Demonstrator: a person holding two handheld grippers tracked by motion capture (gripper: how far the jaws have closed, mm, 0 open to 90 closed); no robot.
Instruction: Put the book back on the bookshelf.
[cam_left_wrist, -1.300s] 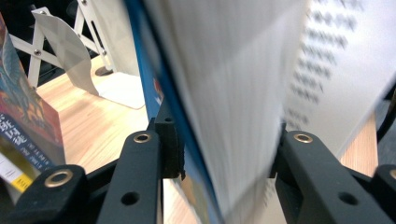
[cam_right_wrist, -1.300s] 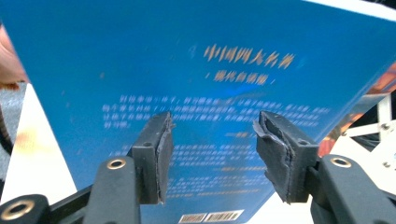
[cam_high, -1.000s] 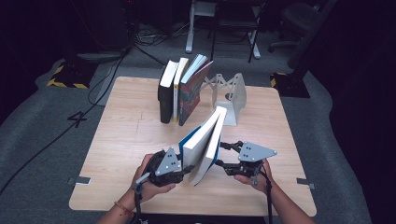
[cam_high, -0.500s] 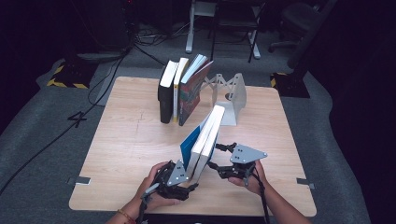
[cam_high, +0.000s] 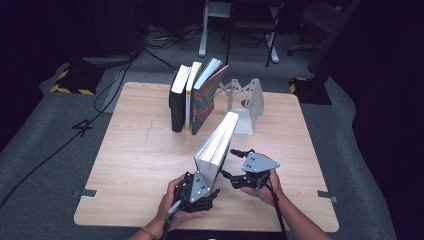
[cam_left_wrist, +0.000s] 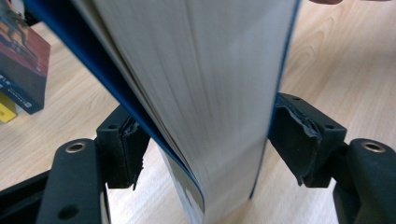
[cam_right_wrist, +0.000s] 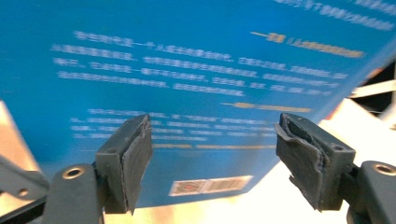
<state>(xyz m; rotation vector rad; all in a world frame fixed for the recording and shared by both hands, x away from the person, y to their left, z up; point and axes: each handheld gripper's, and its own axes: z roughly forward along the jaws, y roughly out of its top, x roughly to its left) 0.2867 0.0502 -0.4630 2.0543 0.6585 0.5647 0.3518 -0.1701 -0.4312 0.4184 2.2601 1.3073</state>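
A thick blue book (cam_high: 216, 146) stands on edge near the table's front, tilted away from me. My left gripper (cam_high: 201, 181) straddles its lower end. In the left gripper view the white page block (cam_left_wrist: 205, 84) sits between the pads, and the left gripper (cam_left_wrist: 208, 140) presses on both covers. Its jaws spread wide, then have just been closing a little on the book. My right gripper (cam_high: 228, 164) waits just right of the book. Its jaws have just been opening, with nothing between them. In its own view my right gripper (cam_right_wrist: 212, 144) faces the book's blue back cover (cam_right_wrist: 187, 70).
Three books (cam_high: 192, 97) stand upright at the back of the wooden table (cam_high: 135, 165), next to a white metal bookend (cam_high: 250, 102). The nearest of those books (cam_left_wrist: 23, 60) is at the left in the left gripper view. Dark floor and cables surround the table.
My left hand sank toward the front edge and its jaws widened around the book's full thickness. The right gripper's jaws opened and came off the book, which now stands more edge-on.
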